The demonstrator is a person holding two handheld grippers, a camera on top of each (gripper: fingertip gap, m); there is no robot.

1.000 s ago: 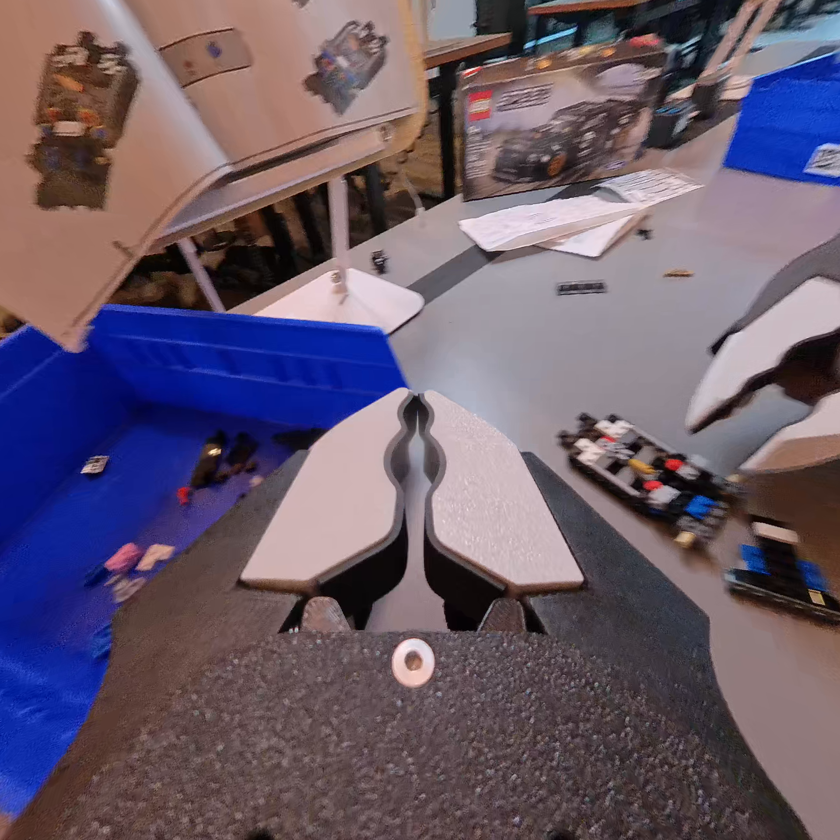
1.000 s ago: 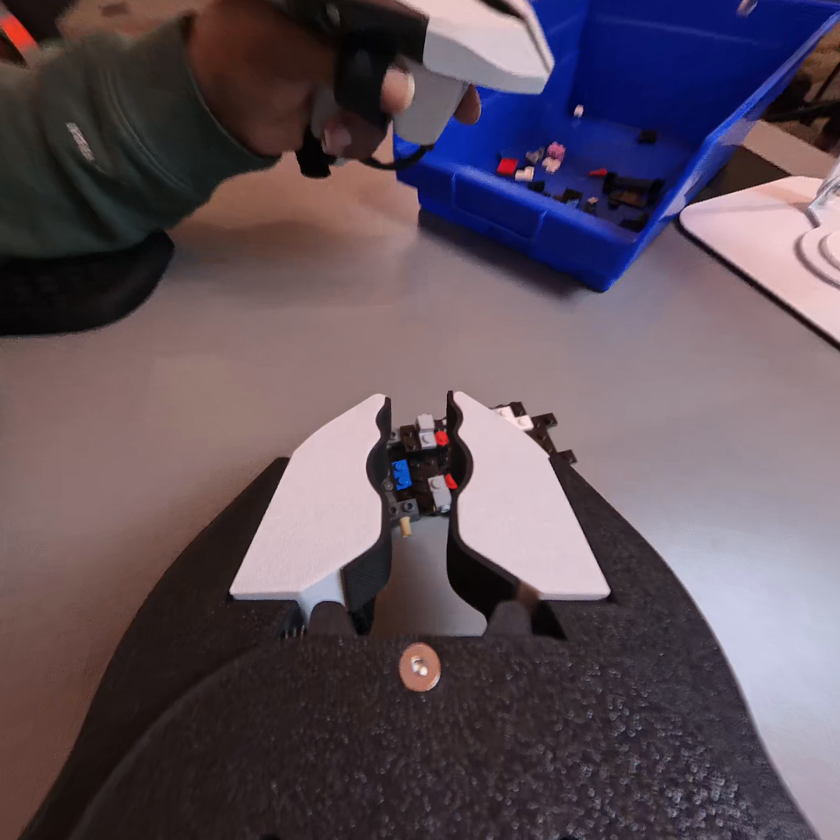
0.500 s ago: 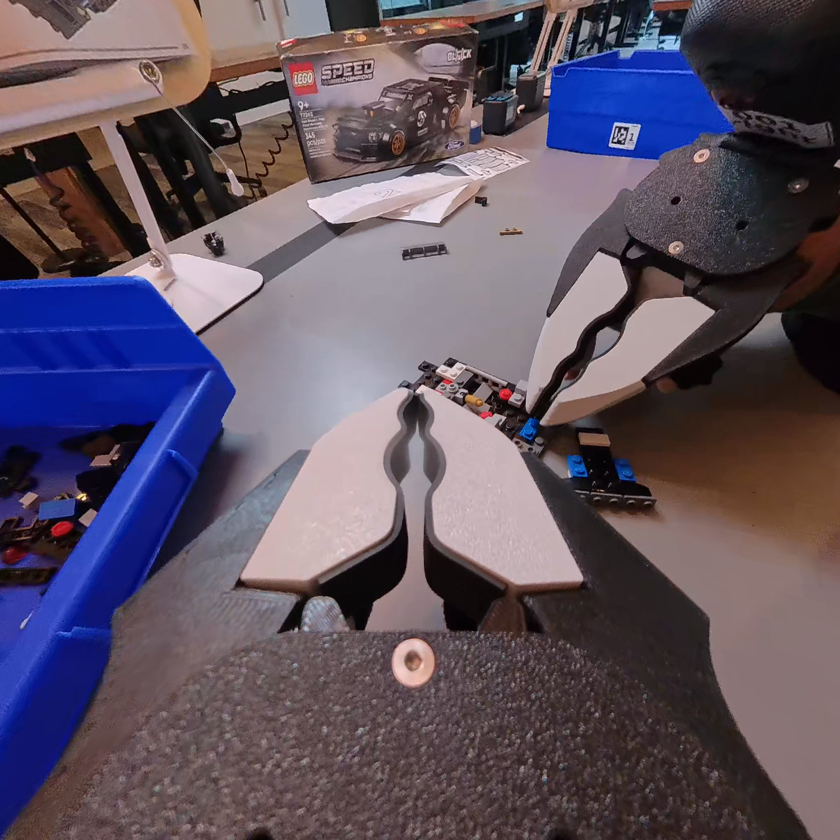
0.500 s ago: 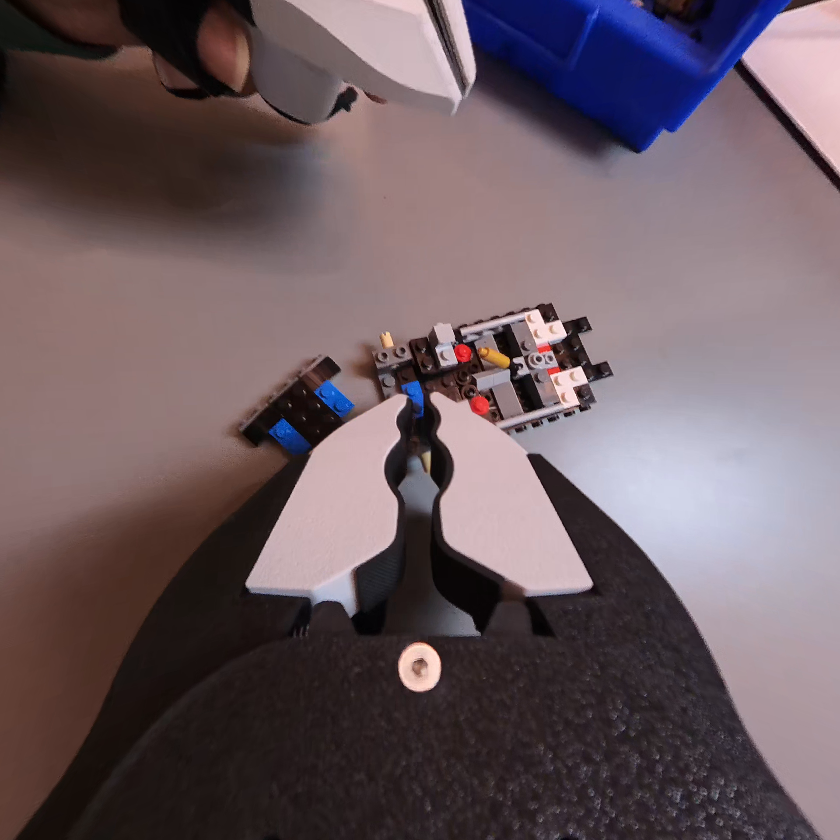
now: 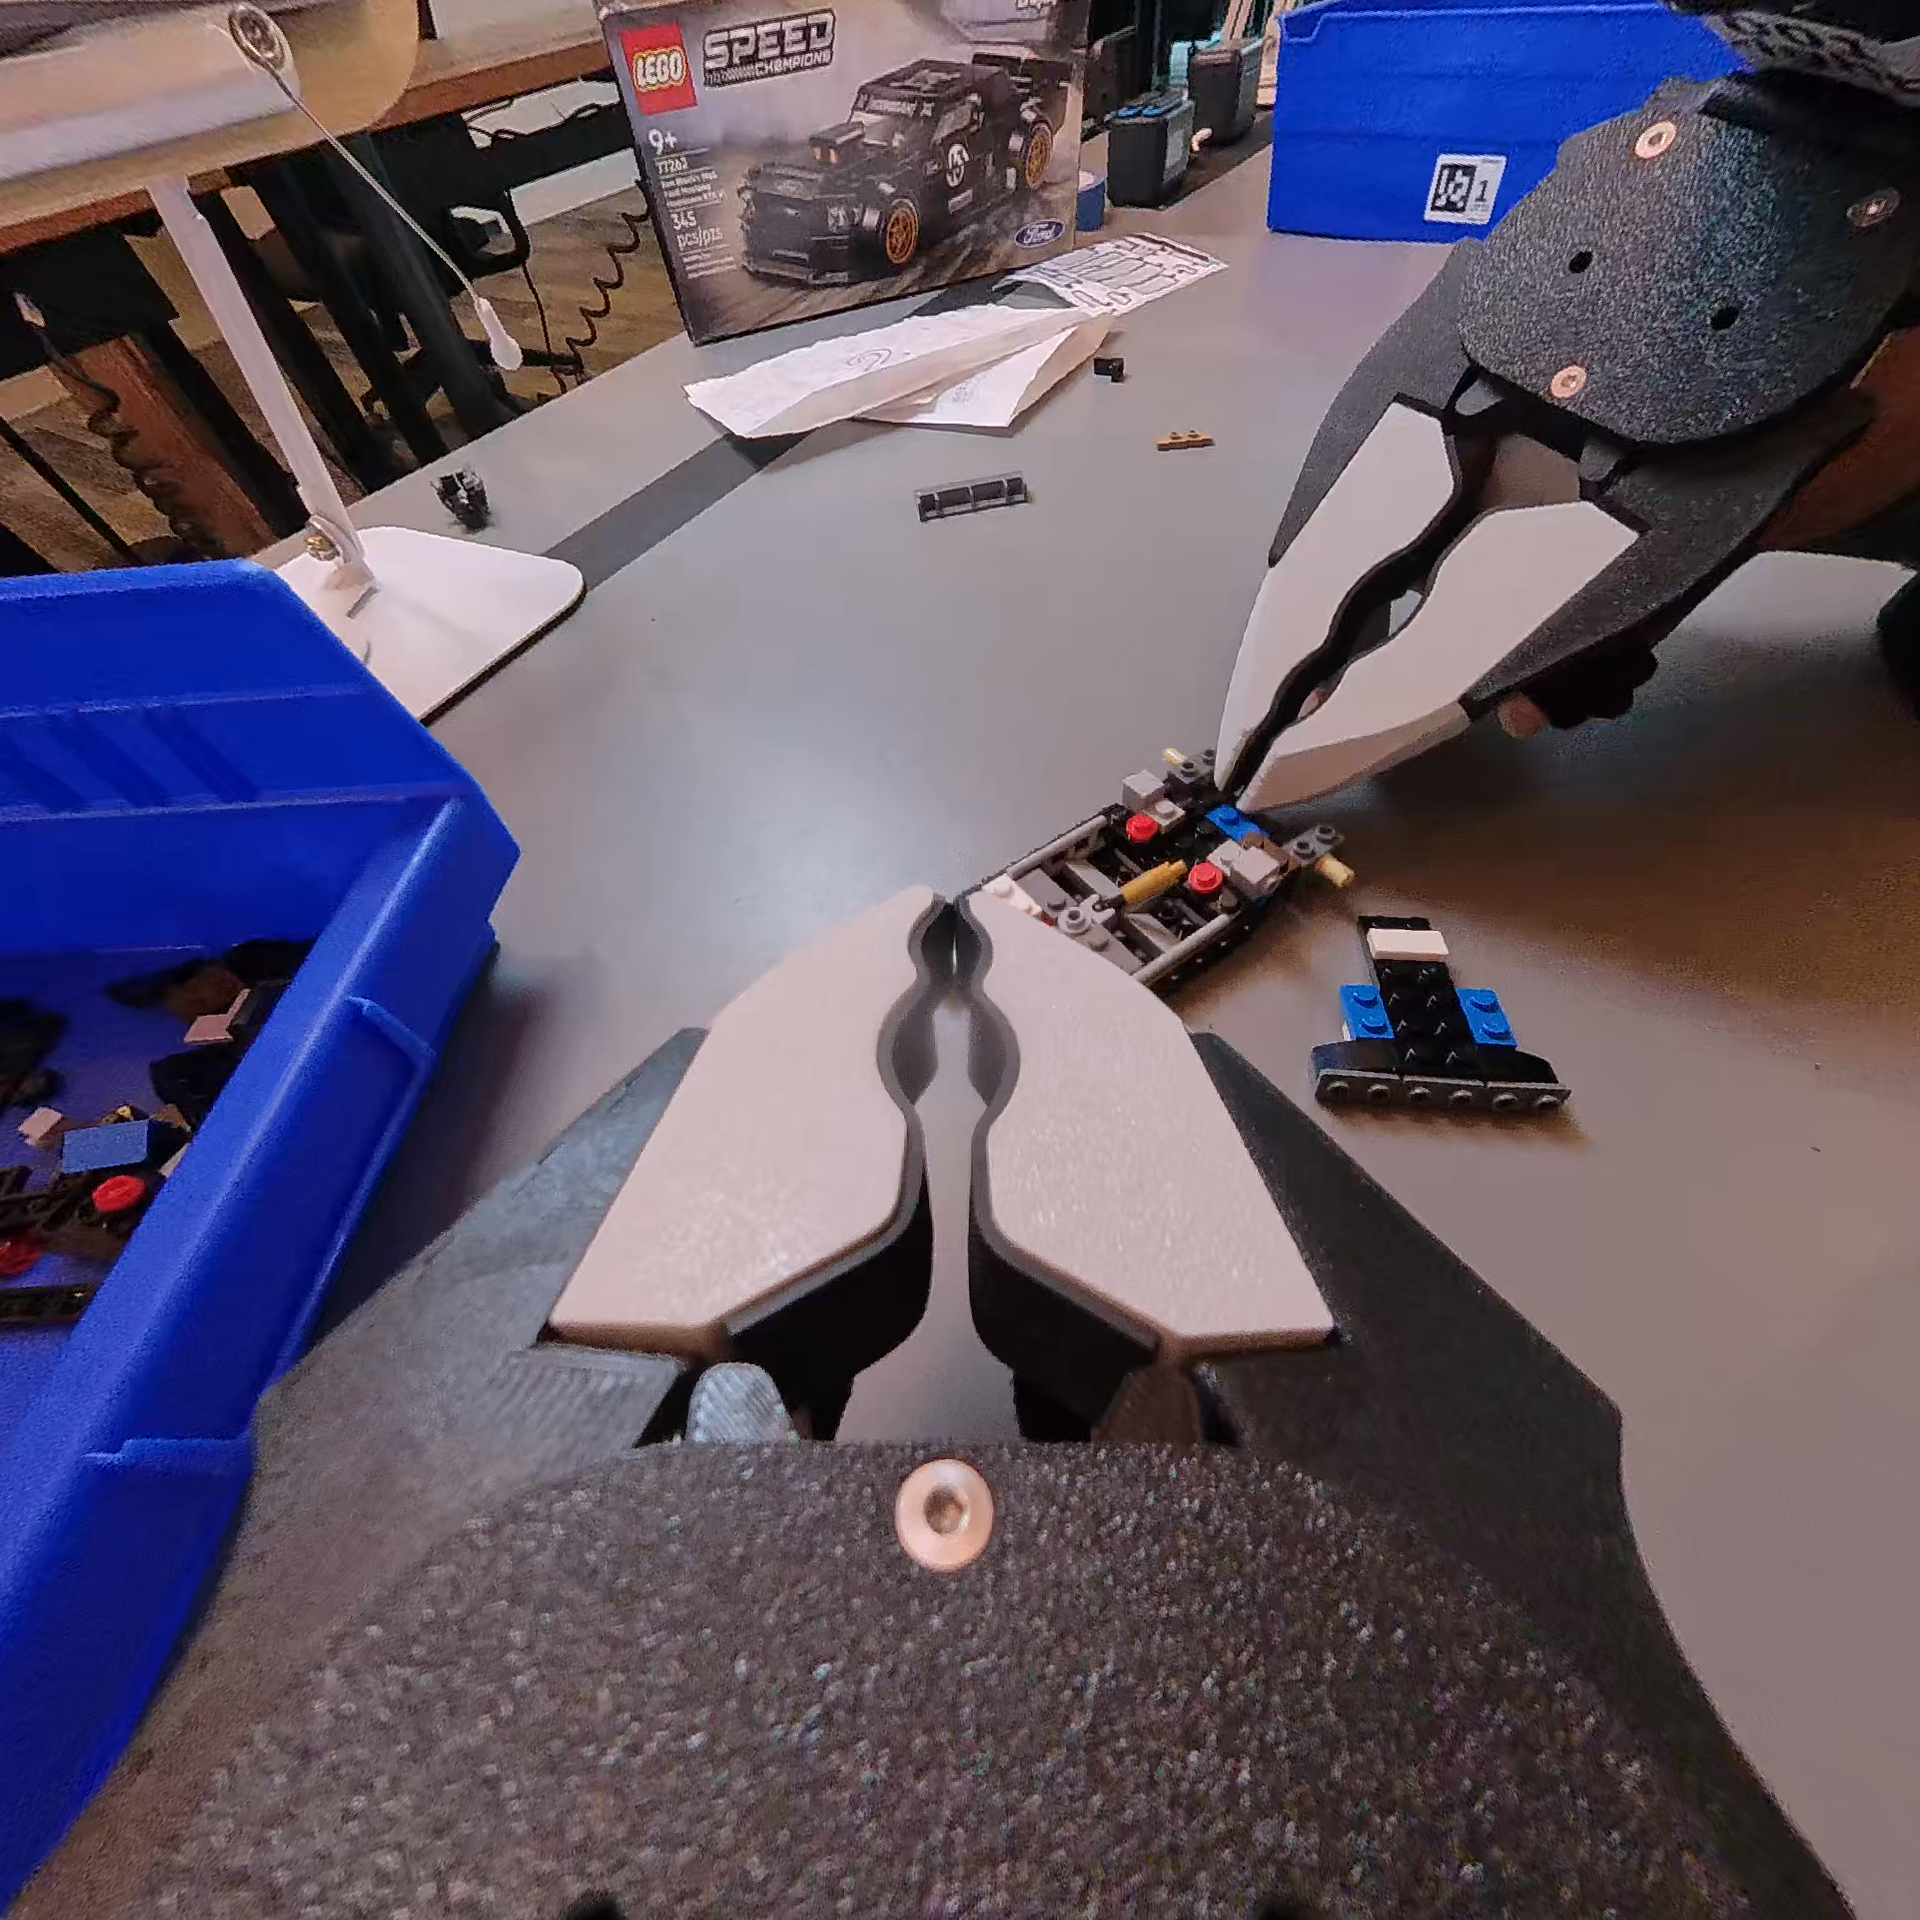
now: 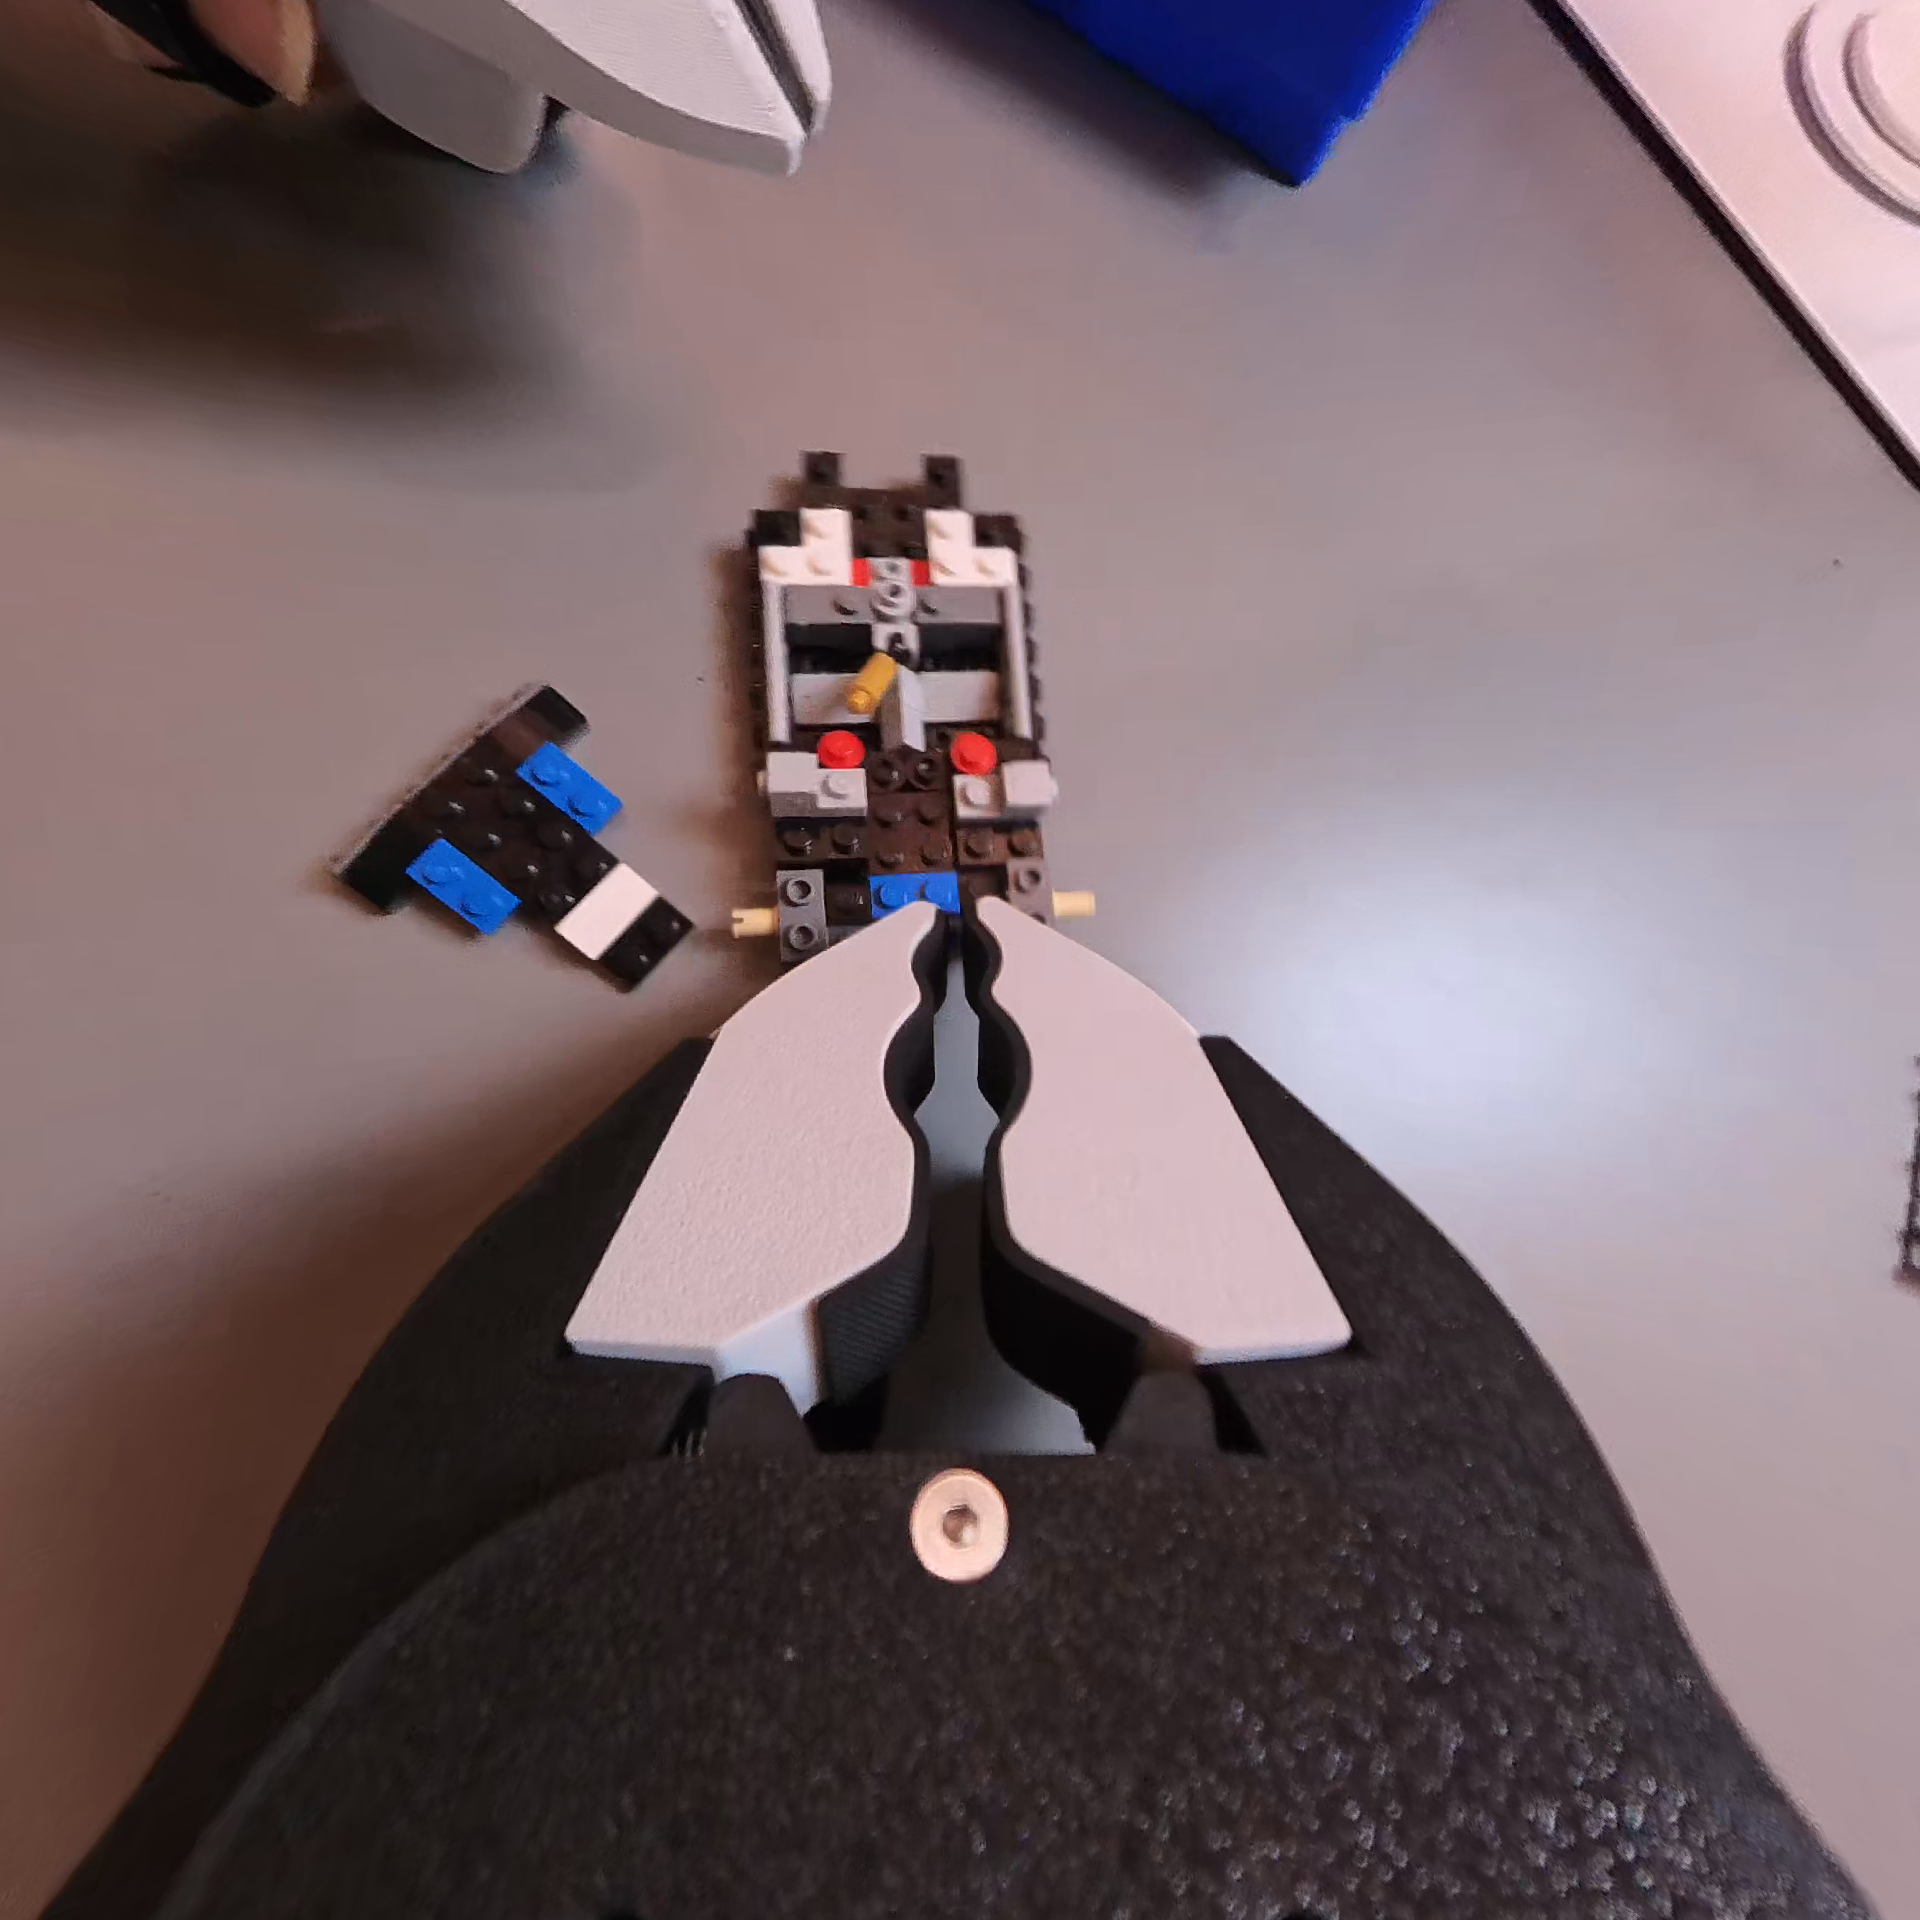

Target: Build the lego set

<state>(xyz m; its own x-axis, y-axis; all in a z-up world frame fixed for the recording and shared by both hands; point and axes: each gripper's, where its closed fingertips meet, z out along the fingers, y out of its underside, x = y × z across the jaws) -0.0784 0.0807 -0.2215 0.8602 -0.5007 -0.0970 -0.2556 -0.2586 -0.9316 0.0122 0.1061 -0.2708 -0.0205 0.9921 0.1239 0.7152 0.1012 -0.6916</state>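
Note:
A small brick car chassis (image 6: 894, 707), black and grey with red studs and white front corners, lies flat on the grey table. My right gripper (image 6: 956, 914) is shut, and its tips touch the blue brick at the chassis's near end; it also shows in the left wrist view (image 5: 1242, 800). My left gripper (image 5: 954, 920) is shut and empty, with its tips just short of the chassis's (image 5: 1153, 883) white end; it also shows in the right wrist view (image 6: 790, 114). A separate black plate piece with blue bricks (image 6: 509, 831) lies loose beside the chassis (image 5: 1434, 1029).
A blue bin (image 5: 260, 935) with several loose bricks stands at the left. A white lamp base (image 5: 436, 603), papers (image 5: 914, 364), a printed set box (image 5: 852, 156), a second blue bin (image 5: 1455, 114) and stray small parts (image 5: 971, 499) lie farther back. The gap from one gripper's tips to the other's is roughly 11 cm.
My left gripper has swung from over the blue bin to the chassis. My right gripper has closed and shifted to the chassis's end, and the chassis has turned lengthwise to it.

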